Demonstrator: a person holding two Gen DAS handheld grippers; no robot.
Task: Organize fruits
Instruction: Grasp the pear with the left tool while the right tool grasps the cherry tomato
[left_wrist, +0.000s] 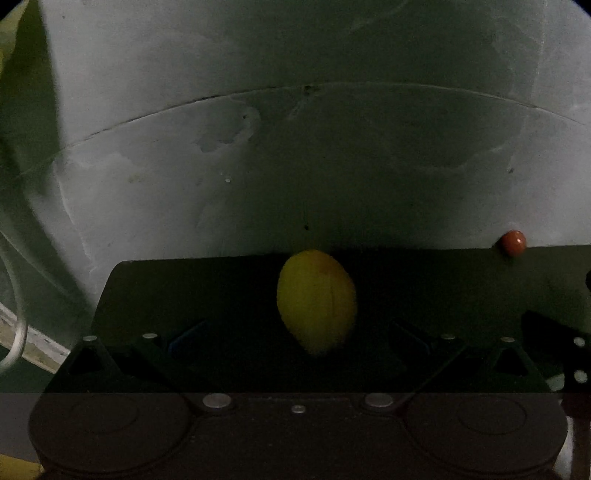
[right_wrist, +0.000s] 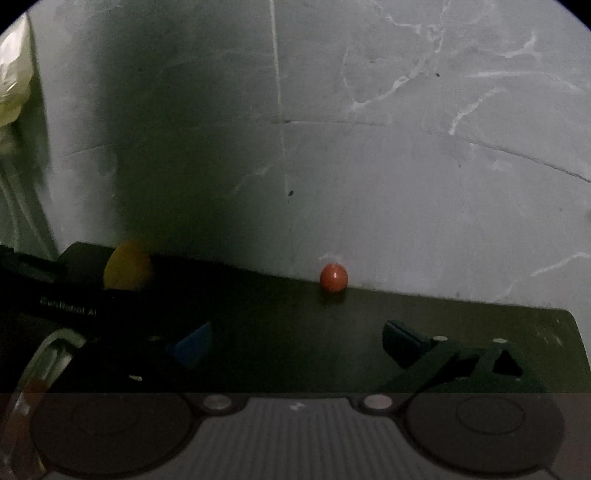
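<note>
— Left gripper (left_wrist: 295, 336) status?
— Fingers spread wide; lemon (left_wrist: 317, 301) between them, untouched, on dark table (left_wrist: 192, 284).
— Right gripper (right_wrist: 295, 341)?
— Wide, empty. Red fruit (right_wrist: 333, 277) ahead, at table edge against wall (right_wrist: 369, 166).

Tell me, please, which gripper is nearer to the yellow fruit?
Left. The yellow fruit sits right between the open left gripper's fingers. The open right gripper is off to the fruit's right, facing the small red fruit instead.
</note>
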